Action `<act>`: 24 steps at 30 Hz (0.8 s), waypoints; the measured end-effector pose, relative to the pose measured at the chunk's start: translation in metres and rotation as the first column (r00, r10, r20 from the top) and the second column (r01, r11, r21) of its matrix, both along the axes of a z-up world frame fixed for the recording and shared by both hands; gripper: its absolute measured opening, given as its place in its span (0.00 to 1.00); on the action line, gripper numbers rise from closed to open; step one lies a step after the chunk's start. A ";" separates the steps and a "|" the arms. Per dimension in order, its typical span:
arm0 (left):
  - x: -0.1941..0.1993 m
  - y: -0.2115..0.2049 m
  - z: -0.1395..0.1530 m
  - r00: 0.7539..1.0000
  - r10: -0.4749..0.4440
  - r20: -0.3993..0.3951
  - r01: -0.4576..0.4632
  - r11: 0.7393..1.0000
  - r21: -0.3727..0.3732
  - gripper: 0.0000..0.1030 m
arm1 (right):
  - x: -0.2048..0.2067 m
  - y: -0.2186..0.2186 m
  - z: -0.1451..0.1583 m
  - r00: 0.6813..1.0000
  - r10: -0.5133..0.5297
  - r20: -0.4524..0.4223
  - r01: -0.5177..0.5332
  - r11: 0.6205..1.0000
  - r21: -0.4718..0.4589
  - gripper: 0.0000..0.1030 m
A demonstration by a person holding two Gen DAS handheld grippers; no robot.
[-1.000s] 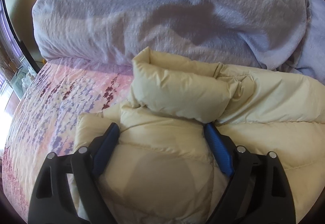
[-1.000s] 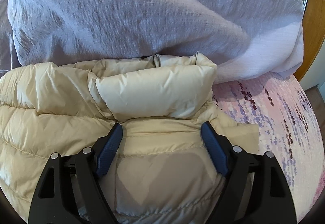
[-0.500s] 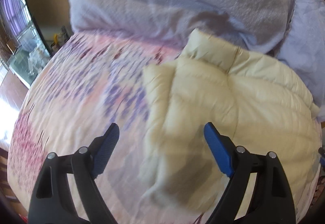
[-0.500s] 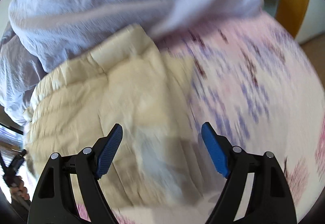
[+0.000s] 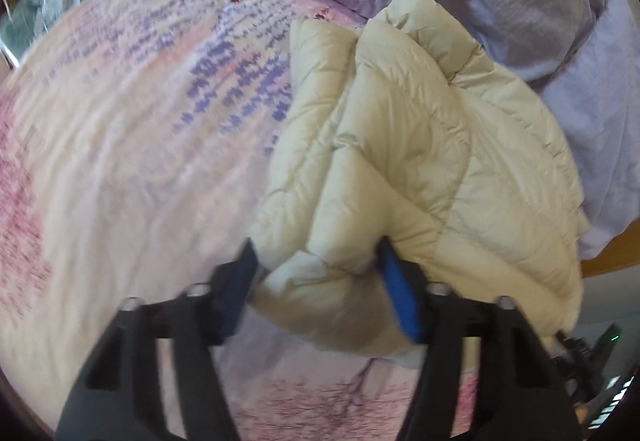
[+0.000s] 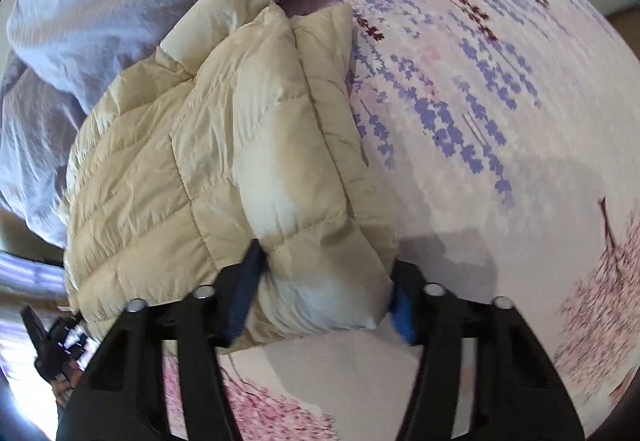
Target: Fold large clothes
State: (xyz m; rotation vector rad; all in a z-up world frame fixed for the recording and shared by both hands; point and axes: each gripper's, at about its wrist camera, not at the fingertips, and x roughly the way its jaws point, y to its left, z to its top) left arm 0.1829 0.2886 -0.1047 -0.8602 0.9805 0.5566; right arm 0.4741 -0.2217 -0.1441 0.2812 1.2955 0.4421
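Both the left hand-held gripper [image 5: 316,289] and the right hand-held gripper [image 6: 324,293], jaws just closing, clamp opposite ends of the folded cream quilted puffer jacket [image 5: 420,145] on the floral-sheeted bed [image 5: 120,161].

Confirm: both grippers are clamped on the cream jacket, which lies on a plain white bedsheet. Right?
Not quite. The bedsheet isn't plain white: the right wrist view shows it pink with purple and pink flower prints. The rest holds: the left gripper and right gripper are both clamped on the cream jacket.

1. Left gripper [image 5: 320,283]: black skeletal frame with triangular cut-outs, blue finger pads [image 5: 400,305], silver screw heads.
2. Right gripper [image 6: 324,291]: same black frame, blue pads, silver screws.
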 end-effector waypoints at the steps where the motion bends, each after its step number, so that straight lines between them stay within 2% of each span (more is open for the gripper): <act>1: 0.001 -0.002 0.002 1.000 0.004 0.002 -0.004 1.000 0.008 0.42 | -0.001 -0.001 0.001 1.000 -0.014 0.001 0.014 1.000 0.013 0.39; 3: 0.001 -0.005 0.006 1.000 -0.002 0.007 0.002 1.000 0.026 0.26 | -0.008 -0.004 0.007 1.000 -0.029 0.012 0.029 0.999 0.025 0.29; 4: 0.000 -0.007 0.010 1.000 -0.004 0.013 0.004 0.999 0.033 0.22 | -0.009 -0.004 0.010 0.999 -0.032 0.021 0.031 0.999 0.029 0.24; 7: -0.004 -0.006 0.020 0.999 -0.010 0.039 0.008 0.999 0.046 0.12 | -0.027 0.004 0.026 0.997 -0.015 0.071 0.012 0.999 0.035 0.20; 15: -0.047 -0.007 0.046 0.998 -0.025 0.066 0.019 0.995 0.094 0.09 | -0.053 0.005 0.044 0.993 0.041 0.112 -0.049 0.997 0.063 0.17; 24: -0.125 0.001 0.049 0.999 -0.017 0.030 0.014 0.995 0.097 0.10 | -0.124 -0.003 0.033 0.984 0.156 0.085 -0.161 0.985 0.056 0.17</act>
